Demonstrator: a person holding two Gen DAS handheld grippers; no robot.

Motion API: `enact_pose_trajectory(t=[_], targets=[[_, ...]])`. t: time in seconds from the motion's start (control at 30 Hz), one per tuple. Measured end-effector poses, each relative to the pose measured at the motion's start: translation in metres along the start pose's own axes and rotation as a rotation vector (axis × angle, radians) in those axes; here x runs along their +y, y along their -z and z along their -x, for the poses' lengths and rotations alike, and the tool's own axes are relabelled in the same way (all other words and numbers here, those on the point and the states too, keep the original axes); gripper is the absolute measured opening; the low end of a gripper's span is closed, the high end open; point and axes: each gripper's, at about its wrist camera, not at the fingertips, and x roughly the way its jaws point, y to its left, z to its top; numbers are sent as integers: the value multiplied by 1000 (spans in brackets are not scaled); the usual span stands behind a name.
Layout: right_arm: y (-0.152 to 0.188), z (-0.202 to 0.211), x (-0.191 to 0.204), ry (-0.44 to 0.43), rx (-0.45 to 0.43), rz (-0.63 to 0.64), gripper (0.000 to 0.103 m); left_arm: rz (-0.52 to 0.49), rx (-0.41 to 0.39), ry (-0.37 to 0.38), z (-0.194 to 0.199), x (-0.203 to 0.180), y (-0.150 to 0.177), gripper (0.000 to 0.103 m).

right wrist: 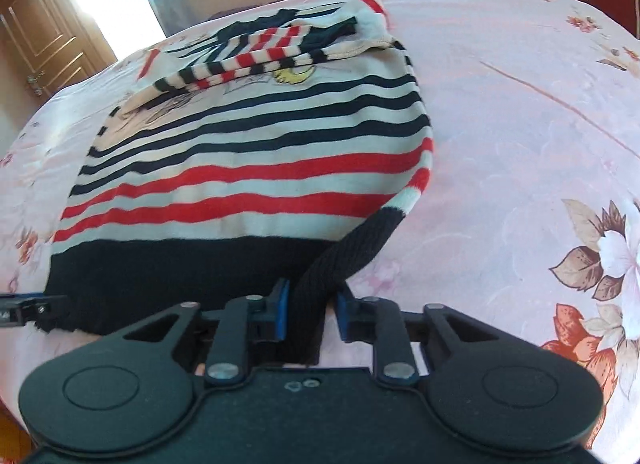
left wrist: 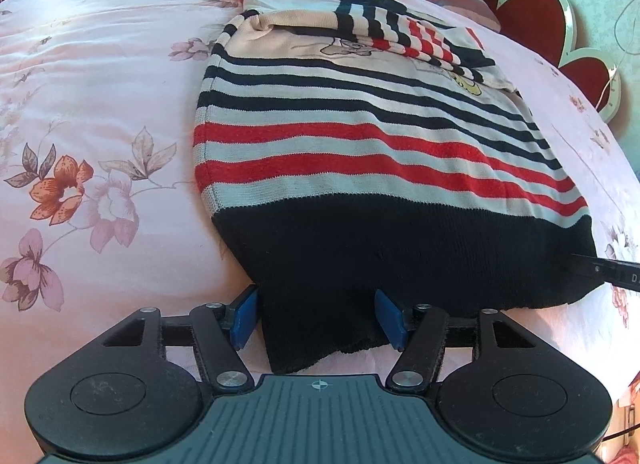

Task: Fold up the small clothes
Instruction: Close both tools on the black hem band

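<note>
Pink floral bedding (left wrist: 100, 112) carries a striped sweater (left wrist: 360, 136), lying flat with both sleeves folded across its chest. Its black hem (left wrist: 400, 248) faces the cameras. Left gripper (left wrist: 316, 314) has the hem's left corner between its half-open blue pads, while right gripper (right wrist: 310, 306) pinches the lifted right corner between narrower jaws. Red heart-shaped headboard (left wrist: 532, 12) stands behind.

Left hand-held gripper (left wrist: 318, 318): black linkage arms with silver screws, blue finger pads (left wrist: 245, 316), ribbed grey-green body bearing a crosshair mark. Right hand-held gripper (right wrist: 310, 314) — same black arms and blue pads — round black side discs.
</note>
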Motion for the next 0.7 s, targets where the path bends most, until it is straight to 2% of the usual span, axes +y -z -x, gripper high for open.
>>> enact_pose_trajectory(t=[0.1,0.23,0.3,0.33,0.37,0.4,0.43,0.47,0.5,0.53,0.57,0.67,0.7], targets=[[10,12,6,42,21,71,13,-6,5,2,0,1,0,64],[17,24,-9,156,17,19,12,4,19,11,0,2,-2,67],[19,26,-13,174,8,13,12,10,27,21,-2,-1,-3,77],[19,26,-15,160,-4,-1,22,7,28,19,-3,-4,-4,79],[17,24,-17,140,-8,-19,41,-10,32,8,-5,-8,-4,80],[14,22,-17,125,-11,-34,54,-31,35,-4,-5,-12,-3,81],[12,20,-16,114,-19,-37,72,-51,34,-11,-6,-15,-2,82],[10,16,-13,112,-13,-26,67,-67,32,-11,-5,-16,-1,83],[10,11,-9,117,3,-15,55,-75,30,-1,-4,-16,0,84],[10,7,-6,109,22,-14,24,-74,21,14,-3,-13,1,84],[11,4,-4,101,29,-20,19,-49,10,35,0,-8,2,84],[13,3,6,128,27,15,19,33,-9,77,3,4,3,82],[13,2,6,125,29,11,18,52,-13,82,4,6,2,71]])
